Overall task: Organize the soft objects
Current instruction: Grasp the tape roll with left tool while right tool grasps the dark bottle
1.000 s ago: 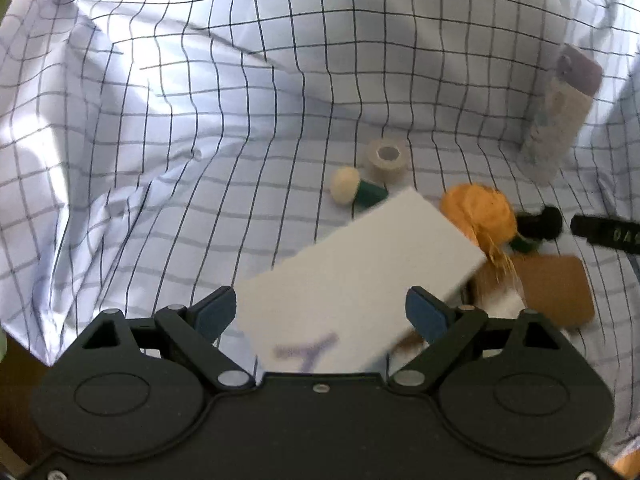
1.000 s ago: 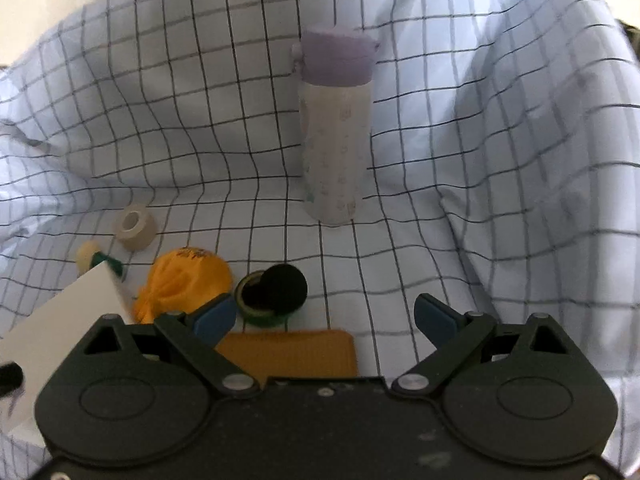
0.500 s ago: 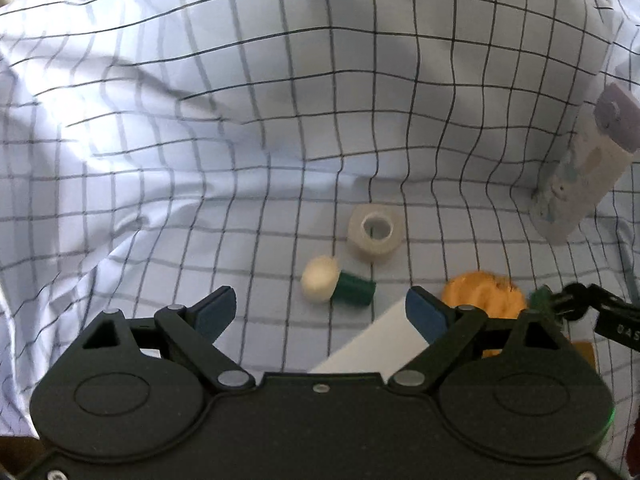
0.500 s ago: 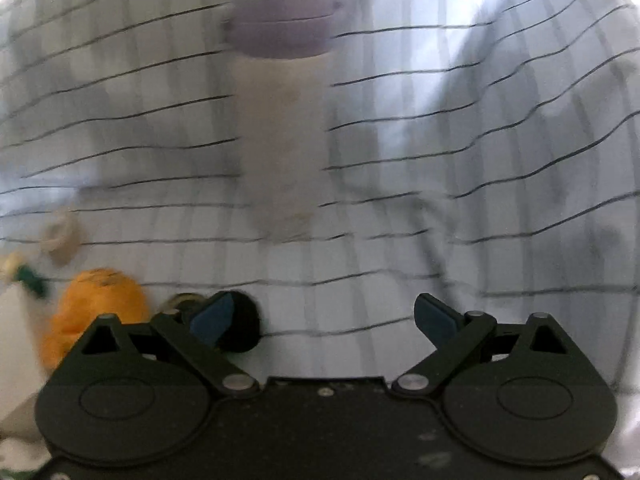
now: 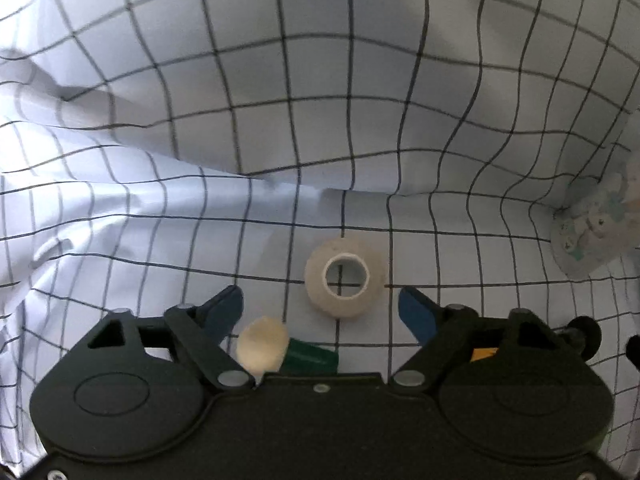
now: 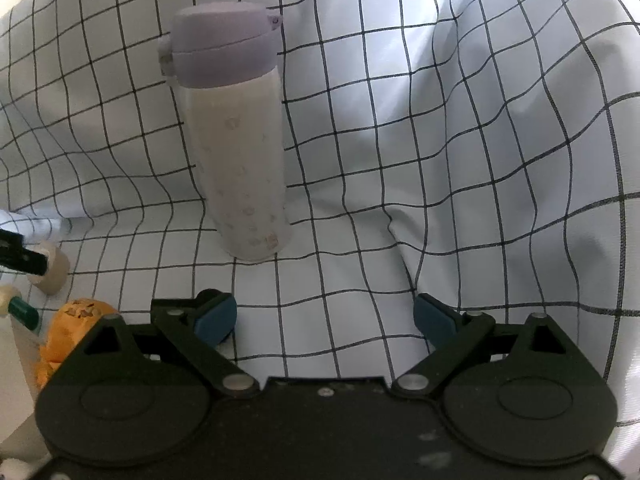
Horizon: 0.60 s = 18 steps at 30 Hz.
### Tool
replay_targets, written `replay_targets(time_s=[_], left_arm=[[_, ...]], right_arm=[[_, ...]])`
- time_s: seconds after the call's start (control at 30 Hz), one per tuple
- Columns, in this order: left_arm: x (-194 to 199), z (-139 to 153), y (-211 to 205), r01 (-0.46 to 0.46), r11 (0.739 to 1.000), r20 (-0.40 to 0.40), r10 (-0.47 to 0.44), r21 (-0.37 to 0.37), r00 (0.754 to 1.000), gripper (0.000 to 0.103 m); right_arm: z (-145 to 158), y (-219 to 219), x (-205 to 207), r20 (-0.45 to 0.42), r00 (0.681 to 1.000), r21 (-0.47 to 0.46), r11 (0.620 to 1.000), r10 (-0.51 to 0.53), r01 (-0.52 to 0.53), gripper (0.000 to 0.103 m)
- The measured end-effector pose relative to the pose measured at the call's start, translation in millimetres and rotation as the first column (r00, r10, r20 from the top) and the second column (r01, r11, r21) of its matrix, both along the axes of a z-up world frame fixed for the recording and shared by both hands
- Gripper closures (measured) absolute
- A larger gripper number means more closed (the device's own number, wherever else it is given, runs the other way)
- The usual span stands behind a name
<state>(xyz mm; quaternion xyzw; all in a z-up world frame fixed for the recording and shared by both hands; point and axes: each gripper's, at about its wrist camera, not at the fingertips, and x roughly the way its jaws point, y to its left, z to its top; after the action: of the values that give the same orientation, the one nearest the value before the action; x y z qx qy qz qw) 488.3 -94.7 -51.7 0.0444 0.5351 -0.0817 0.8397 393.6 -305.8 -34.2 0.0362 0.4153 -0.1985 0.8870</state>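
Observation:
My left gripper [image 5: 320, 306] is open and empty, low over the checked cloth [image 5: 280, 80]. A beige bandage roll [image 5: 345, 278] lies just ahead between its fingertips. A cream and green mushroom toy [image 5: 266, 346] lies by the left finger. My right gripper [image 6: 325, 316] is open and empty, in front of an upright white bottle with a lilac lid [image 6: 236, 132]. In the right wrist view the roll [image 6: 52, 266], the mushroom toy [image 6: 16, 308] and an orange soft toy [image 6: 70, 328] sit at the far left.
The cloth rises in folds behind and to the right [image 6: 500, 120]. The bottle's base shows at the right edge of the left wrist view [image 5: 588, 236]. A white foam block edge [image 6: 18, 380] lies at the lower left of the right wrist view.
My left gripper moved forward past the white foam block to the bandage roll. My right gripper moved forward and closer to the bottle. Both stayed open.

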Motion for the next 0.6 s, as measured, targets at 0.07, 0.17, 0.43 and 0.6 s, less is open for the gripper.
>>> replay_targets(time_s=[0.07,0.17,0.43,0.6], left_arm=[[1.5,-5.8,-3.1,0.007,1.0,-0.003,-0.007,0.008,1.0,0.029],[3.7,-12.6,-8.0,0.019,1.0,-0.011,-0.019,0.011,1.0,0.036],[8.4,-22.5,-25.6,0.062,0.998,-0.021,-0.062,0.018,0.998,0.056],[11.4,-23.0,-21.4,0.05,0.999,-0.005,-0.05,-0.012,0.999,0.056]], right_arm=[[4.2,-3.0,-2.1,0.01,1.0,0.009,1.0,0.003,-0.003,0.008],[8.9,-4.9,-4.4,0.021,1.0,0.014,1.0,0.009,-0.01,0.008],[10.7,6.7,8.8,0.005,0.999,0.05,0.998,0.037,-0.037,0.007],[4.3,19.7,24.3,-0.017,0.998,0.074,0.995,0.065,-0.064,0.007]])
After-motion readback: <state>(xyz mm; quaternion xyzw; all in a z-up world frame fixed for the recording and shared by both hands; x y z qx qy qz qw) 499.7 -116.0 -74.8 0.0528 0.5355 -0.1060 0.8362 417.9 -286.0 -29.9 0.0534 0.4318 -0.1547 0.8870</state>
